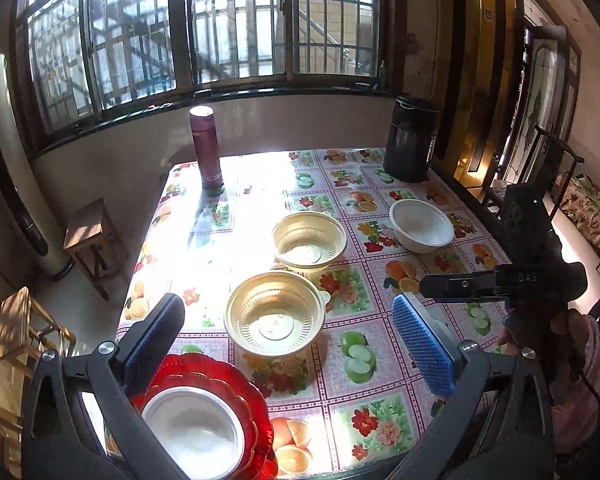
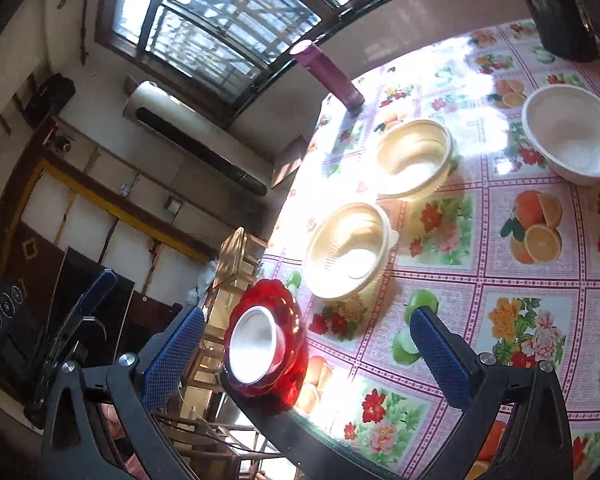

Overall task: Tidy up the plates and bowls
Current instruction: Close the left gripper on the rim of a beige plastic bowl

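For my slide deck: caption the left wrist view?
Open left claw hovering near a cream bowl, beside red plates holding a white bowl.

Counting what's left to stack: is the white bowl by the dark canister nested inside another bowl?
No, the white bowl sits alone on the tablecloth, apart from both beige bowls.

The letters "DAS" stand on the black body of the right gripper (image 1: 500,284); the label on the maroon flask (image 1: 206,148) is too small to read.

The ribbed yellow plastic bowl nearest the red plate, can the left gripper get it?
Probably yes. The ribbed yellow plastic bowl sits straight ahead of the open left gripper, with nothing between them.
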A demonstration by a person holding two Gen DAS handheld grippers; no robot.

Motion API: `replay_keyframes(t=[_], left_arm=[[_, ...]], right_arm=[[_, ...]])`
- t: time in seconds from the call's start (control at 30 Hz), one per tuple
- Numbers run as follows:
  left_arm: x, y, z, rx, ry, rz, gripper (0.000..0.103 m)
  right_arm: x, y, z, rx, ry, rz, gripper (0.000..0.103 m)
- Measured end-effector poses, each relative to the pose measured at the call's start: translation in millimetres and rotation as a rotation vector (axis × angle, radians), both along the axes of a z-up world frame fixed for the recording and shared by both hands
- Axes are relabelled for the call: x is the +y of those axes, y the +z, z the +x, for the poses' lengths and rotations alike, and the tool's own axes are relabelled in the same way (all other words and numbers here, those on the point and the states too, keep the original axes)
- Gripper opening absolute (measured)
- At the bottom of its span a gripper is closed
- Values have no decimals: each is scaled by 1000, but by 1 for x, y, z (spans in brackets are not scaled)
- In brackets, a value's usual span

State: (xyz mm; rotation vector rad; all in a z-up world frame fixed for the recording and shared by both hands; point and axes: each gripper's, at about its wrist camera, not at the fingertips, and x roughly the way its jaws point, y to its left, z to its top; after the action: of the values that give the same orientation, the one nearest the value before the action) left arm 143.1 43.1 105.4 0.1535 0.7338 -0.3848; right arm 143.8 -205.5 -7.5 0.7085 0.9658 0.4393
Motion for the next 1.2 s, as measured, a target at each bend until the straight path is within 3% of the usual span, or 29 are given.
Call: replay_keyframes(t=[0.13,0.23,0.37,0.53,0.83,1.0,1.2], left_arm=[[12,-52,77,164,78,30,103],[25,-86,121,319,84,-23,103],[38,-116,151,425,113,-74,103],[36,-134,168,463,110,-58,103],[31,-158,174,522,64,-12,103],[25,-164,173,533,36,-15,103],[18,-166,167,534,12,-28,101]], right_arm=[[-17,-41,37,82,-39,29,103],[-3,-62,63,127,-9,36,103],[23,-83,91,150,36,68,102],[46,-101,113,162,51,86,102],[66,-106,110,155,76,50,102],[64,-106,106,142,58,58,94],[65,-102,101,120,47,44,70]])
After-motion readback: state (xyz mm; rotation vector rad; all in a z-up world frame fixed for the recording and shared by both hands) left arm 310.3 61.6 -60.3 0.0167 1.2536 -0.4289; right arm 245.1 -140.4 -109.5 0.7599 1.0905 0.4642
